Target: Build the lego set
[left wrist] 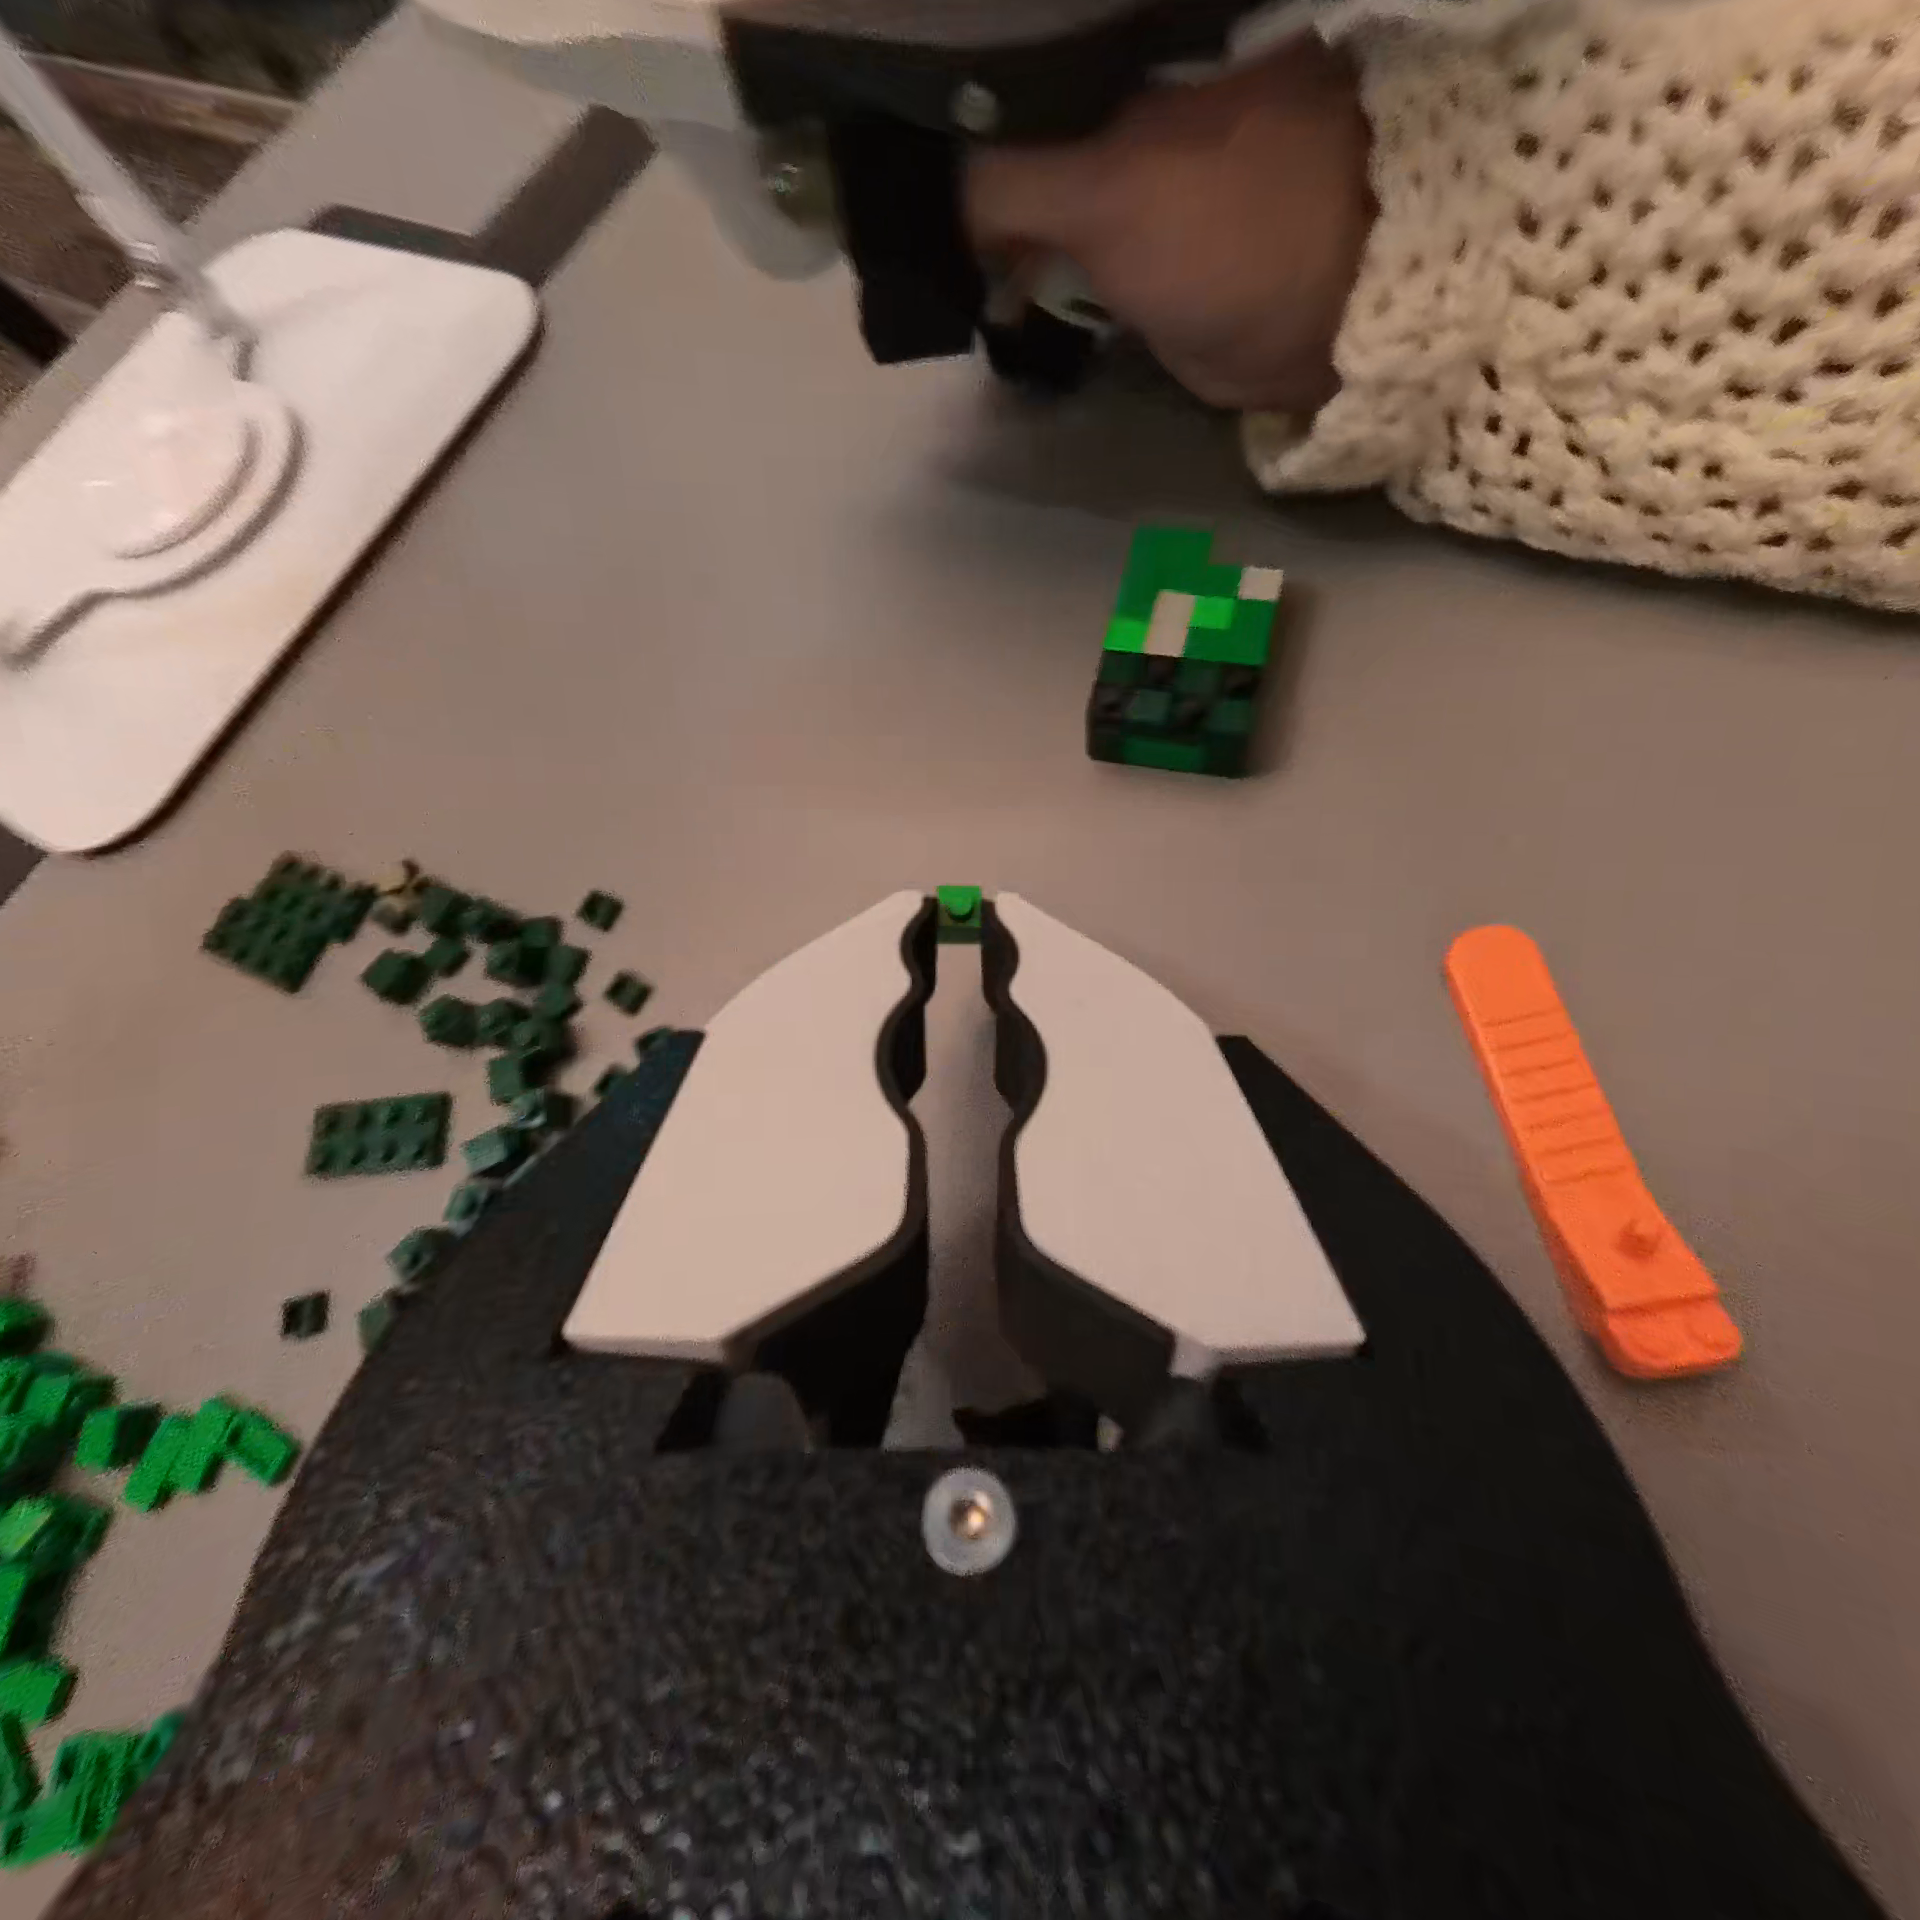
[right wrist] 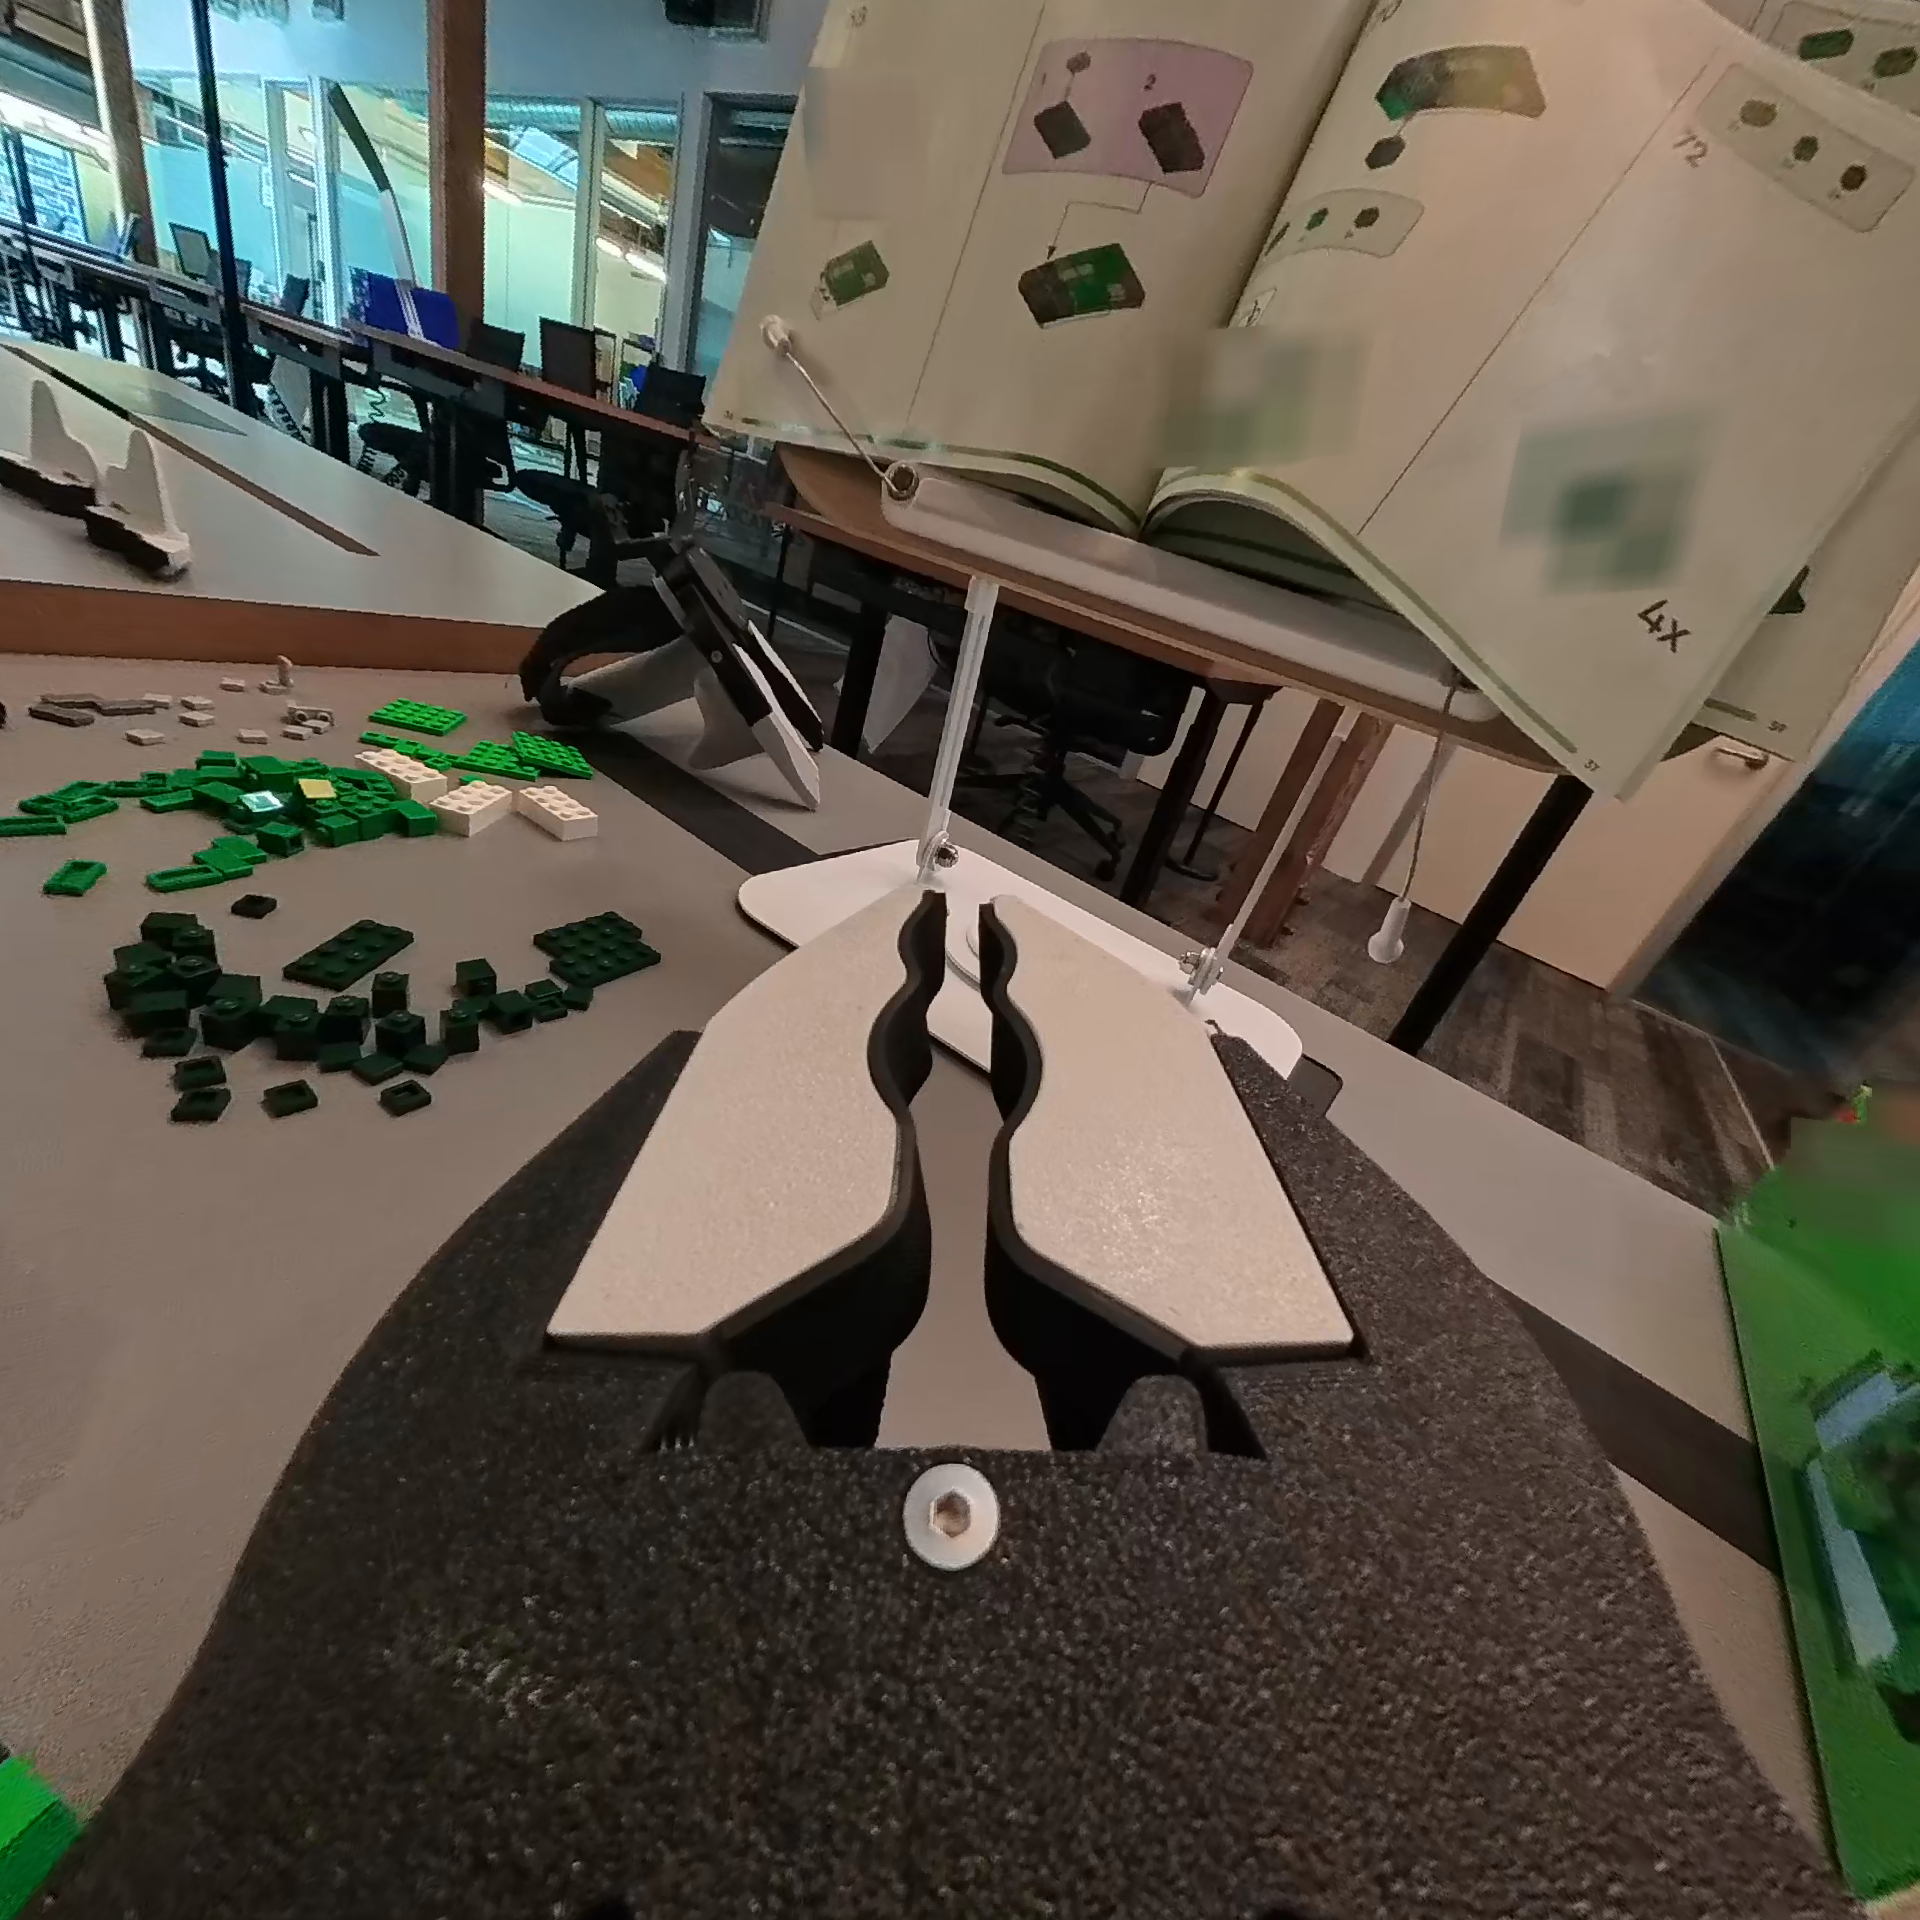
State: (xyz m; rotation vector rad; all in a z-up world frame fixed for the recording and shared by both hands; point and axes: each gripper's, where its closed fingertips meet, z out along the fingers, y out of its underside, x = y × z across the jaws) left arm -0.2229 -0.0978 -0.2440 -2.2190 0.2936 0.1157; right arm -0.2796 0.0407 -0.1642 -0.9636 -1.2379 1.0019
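My left gripper is shut on a small bright green one-stud brick, held above the grey table. A partly built green block with light and dark green and white tiles lies ahead and to the right of it. My right gripper holds nothing, its jaws only a narrow gap apart, and points at the white stand base. It also shows in the left wrist view, in a hand with a cream knitted sleeve, beyond the block.
An orange brick separator lies to the right. Dark green pieces and bright green pieces lie to the left. An open instruction booklet sits on the stand. White bricks, grey bits, a spare gripper and a green box are on the table. The gap from one gripper's tips to the other's is roughly 15 cm. The partly built green block lies around 7 cm away from my left fingertips.
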